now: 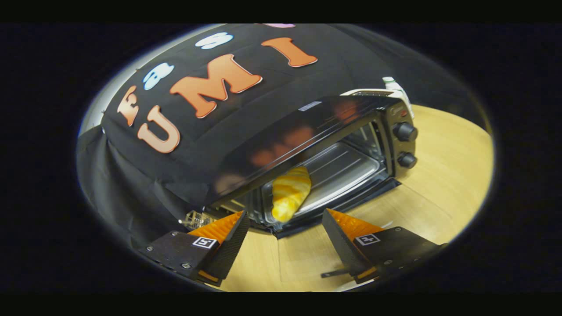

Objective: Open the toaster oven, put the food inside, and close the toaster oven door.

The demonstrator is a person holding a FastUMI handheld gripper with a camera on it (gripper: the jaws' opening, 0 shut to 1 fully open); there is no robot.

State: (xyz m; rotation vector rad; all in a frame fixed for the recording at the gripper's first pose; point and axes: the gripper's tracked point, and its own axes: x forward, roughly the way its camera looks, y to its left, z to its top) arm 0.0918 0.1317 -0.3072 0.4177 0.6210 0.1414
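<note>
Two fingers of the gripper (285,228) stood spread wide with nothing between them. Just ahead, the croissant (290,192) lay on the tray (347,169) inside the toaster oven (325,145), whose door (333,208) hung open on the wooden table (443,175).

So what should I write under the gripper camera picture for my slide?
Open gripper hovers before the black toaster oven, golden croissant resting on its metal tray, door down.

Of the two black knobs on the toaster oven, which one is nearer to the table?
The lower knob, under the upper knob on the oven's control panel, is nearer the table. The gripper is open, its fingers apart before the croissant.
</note>
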